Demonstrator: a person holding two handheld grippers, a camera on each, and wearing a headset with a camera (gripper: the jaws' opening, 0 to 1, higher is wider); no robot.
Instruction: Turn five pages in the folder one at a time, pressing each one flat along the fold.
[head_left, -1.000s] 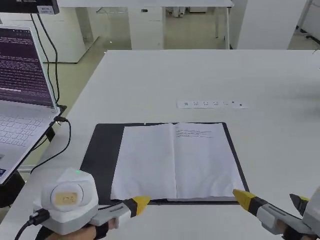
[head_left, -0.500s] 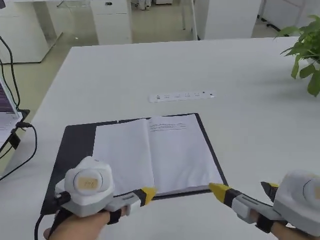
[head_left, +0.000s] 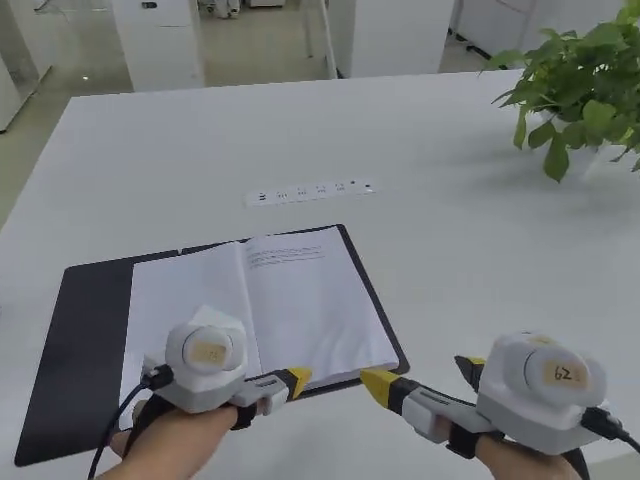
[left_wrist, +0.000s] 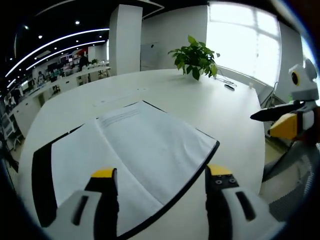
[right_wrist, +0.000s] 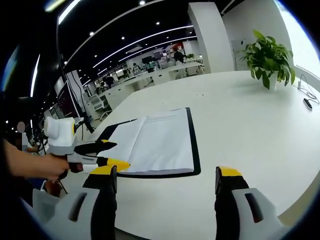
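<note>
Folder (head_left: 190, 290) lies open and flat on the white table (head_left: 450, 200), black cover down. White pages are spread either side of the fold, and a few lines of writing (head_left: 285, 255) sit at the top of the right-hand page.

In the head view the left gripper (head_left: 290, 380) hovers at the folder's 6 o'clock edge, close to the near corner of the right page. In its own view the left gripper's (left_wrist: 161, 172) jaws stand wide apart with nothing between them, one over the page and the other over bare table past the cover's edge.

The right gripper (head_left: 420, 375) sits off the folder at about 4 o'clock, above bare table. Its jaws are also spread wide and empty, and they point toward the folder's near right corner.

A white power strip (head_left: 310, 190) lies at the folder's 12 o'clock. A leafy green plant (head_left: 575, 100) stands at about 2 o'clock, well apart from the folder.
</note>
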